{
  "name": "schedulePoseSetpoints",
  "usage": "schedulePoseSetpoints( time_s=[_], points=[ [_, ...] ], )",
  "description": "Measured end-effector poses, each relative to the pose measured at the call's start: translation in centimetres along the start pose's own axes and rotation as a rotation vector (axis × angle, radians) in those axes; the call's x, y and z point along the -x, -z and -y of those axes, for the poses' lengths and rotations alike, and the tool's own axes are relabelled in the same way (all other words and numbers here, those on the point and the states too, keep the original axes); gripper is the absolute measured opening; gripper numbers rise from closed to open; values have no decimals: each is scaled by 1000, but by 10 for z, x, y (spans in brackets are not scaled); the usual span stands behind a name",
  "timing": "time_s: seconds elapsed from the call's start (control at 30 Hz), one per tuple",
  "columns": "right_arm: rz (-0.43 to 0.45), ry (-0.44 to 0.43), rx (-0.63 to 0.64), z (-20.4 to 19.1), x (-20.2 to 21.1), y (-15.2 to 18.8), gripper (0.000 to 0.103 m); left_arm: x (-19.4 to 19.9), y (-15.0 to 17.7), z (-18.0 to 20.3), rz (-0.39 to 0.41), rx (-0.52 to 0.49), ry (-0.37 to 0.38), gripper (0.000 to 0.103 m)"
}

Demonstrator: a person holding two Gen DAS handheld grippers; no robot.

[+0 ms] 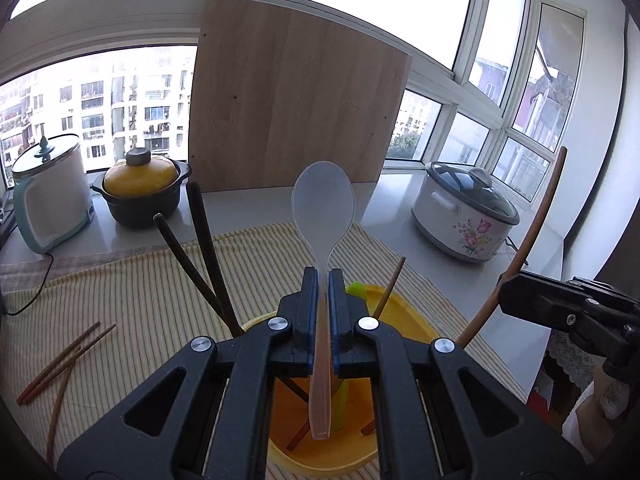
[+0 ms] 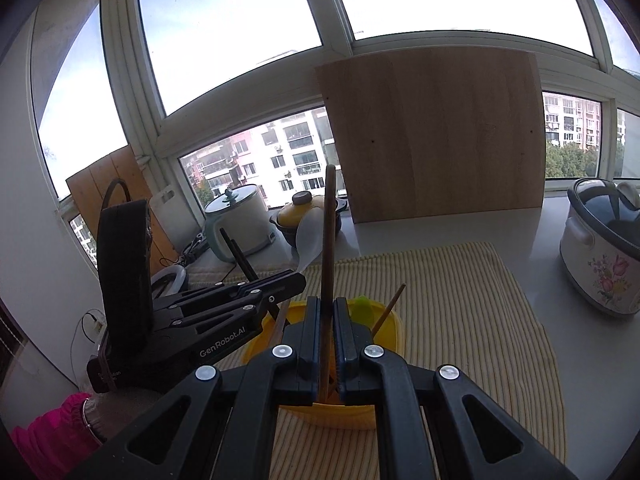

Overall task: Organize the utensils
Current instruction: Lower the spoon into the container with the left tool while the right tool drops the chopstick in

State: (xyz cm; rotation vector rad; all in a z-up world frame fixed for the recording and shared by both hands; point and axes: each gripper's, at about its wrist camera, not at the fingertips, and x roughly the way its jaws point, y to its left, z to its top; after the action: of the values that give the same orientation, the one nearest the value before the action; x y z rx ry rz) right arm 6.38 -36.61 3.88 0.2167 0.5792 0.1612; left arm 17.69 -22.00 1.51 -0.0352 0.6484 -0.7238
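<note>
My left gripper [image 1: 324, 276] is shut on the handle of a translucent white rice spoon [image 1: 324, 200]. The spoon stands bowl up, its handle end down inside a yellow container [image 1: 404, 316]. Two dark chopsticks [image 1: 200, 240], a brown chopstick [image 1: 390, 288] and a green utensil [image 1: 356, 289] lean in that container. My right gripper [image 2: 327, 304] is shut on a long brown wooden utensil [image 2: 330, 220], upright over the same yellow container [image 2: 396, 324]. The left gripper [image 2: 296, 280] with the white spoon [image 2: 310, 236] sits just to its left.
A striped cloth [image 1: 140, 300] covers the counter, with several loose brown chopsticks [image 1: 64, 360] at its left. Behind stand a wooden board [image 1: 288, 100], a floral rice cooker [image 1: 464, 216], a yellow-lidded dark pot [image 1: 140, 192] and a mint-and-white electric pot [image 1: 48, 200].
</note>
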Motion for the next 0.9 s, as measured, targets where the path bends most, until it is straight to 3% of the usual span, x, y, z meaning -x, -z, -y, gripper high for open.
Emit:
schedulePoseSetpoints(
  time_s=[0.53,0.57,0.67,0.9],
  points=[
    [-55,15,-8,1,-20,12,6,9,19,-7,-40,14,29,3],
    [-61,16,-11,1,-22,13,7,11,20,-7,-41,19,32,3],
    [-69,22,-27,4,-25,16,26,18,21,-9,-37,21,40,3],
    [-69,38,-38,5,-25,18,26,39,23,-18,-22,9,33,3]
  ],
)
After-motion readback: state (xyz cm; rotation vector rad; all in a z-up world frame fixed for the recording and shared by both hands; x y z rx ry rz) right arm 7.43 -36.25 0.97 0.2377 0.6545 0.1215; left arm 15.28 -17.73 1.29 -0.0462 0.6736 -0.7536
